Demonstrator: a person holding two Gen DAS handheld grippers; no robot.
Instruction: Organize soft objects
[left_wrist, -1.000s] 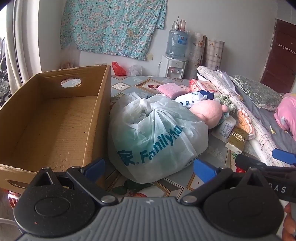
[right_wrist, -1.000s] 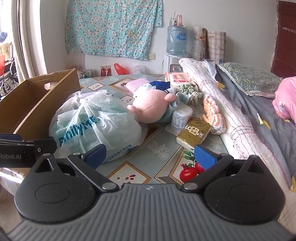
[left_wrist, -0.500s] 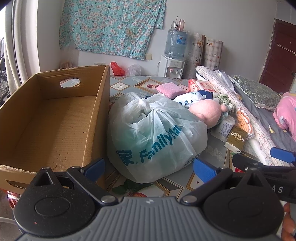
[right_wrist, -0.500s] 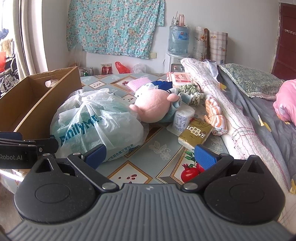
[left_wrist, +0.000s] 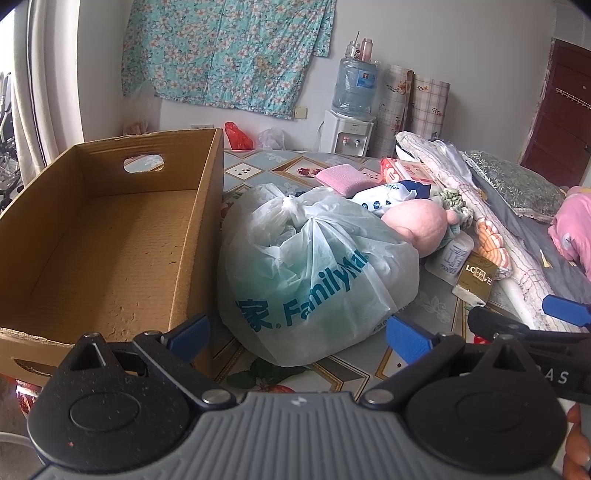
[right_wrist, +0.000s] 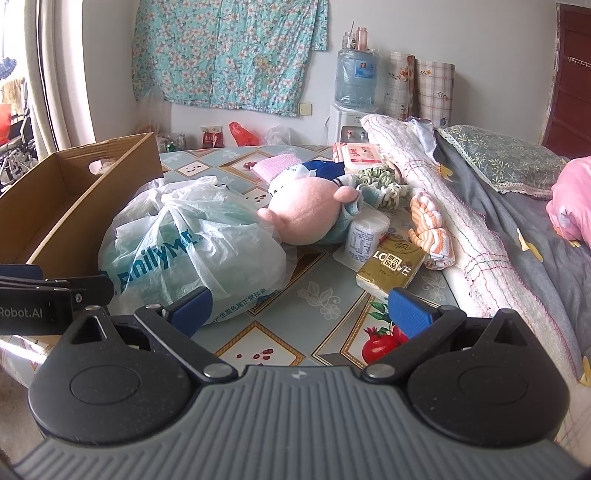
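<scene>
Tabletop bag (left_wrist: 314, 273) lies just ahead of both empty, wide-open hand-held grippers (left_wrist: 297, 332) (right_wrist: 299, 306).

Both wrist views look low and forward across the worktop (left_wrist: 436, 306); both take in the plastic bag (left_wrist: 314, 273), the left from nearer.
</scene>
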